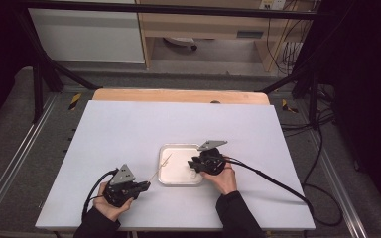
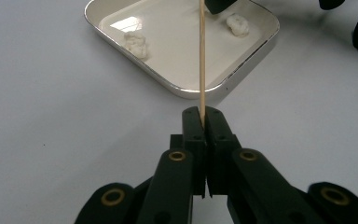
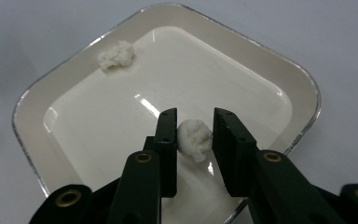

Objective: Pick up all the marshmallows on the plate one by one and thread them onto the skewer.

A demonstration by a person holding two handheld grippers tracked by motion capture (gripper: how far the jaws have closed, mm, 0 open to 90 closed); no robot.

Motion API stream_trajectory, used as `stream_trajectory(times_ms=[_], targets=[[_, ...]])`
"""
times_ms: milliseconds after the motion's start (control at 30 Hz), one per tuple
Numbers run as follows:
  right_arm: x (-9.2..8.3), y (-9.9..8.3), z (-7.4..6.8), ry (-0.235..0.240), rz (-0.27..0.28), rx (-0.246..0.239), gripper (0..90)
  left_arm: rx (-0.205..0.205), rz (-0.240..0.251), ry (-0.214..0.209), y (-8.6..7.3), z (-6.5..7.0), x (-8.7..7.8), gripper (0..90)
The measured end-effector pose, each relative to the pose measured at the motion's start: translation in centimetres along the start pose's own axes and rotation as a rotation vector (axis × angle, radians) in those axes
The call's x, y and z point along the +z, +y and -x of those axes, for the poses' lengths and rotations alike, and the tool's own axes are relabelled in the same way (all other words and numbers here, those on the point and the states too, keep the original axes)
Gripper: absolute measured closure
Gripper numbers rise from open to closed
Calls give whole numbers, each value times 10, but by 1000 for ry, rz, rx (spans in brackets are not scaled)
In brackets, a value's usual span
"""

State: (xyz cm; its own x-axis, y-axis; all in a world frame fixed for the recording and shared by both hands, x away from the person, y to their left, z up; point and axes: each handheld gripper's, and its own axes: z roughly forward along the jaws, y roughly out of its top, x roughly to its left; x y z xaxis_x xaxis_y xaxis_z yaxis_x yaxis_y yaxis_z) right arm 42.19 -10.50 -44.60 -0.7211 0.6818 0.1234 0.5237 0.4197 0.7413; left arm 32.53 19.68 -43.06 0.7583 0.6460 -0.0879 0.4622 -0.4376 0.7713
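Right gripper view puts the right gripper (image 3: 195,126) down in the tray (image 3: 279,65), its jaws part open around a white lump (image 3: 195,139); the left jaw looks to touch it, the right one stands just clear, so it isn't gripped yet. A second lump (image 3: 116,55) lies near the tray's far rim. In the left gripper view the left gripper (image 2: 203,116) is clamped tight on the butt of a skewer (image 2: 201,51), whose long axis runs straight out along the jaws and over the tray's near rim, tip toward the lumps. From the high view the skewer (image 1: 159,167) slants up and right from the left gripper (image 1: 146,186) toward the tray (image 1: 164,179). My worry is that the soft lump could crumble or squirt sideways if pinched off-centre, and the thin skewer could swivel in that grip once it is pushed into a lump.
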Motion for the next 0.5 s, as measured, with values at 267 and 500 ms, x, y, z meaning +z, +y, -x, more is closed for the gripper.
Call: stream_trajectory(times_ms=[267,500], targets=[[-32,10,-5,66,102,12,730,7,9,-5,1,3,1,884],[-61,16,-6,131,197,47,729,16,14,-9,1,6,2,884]])
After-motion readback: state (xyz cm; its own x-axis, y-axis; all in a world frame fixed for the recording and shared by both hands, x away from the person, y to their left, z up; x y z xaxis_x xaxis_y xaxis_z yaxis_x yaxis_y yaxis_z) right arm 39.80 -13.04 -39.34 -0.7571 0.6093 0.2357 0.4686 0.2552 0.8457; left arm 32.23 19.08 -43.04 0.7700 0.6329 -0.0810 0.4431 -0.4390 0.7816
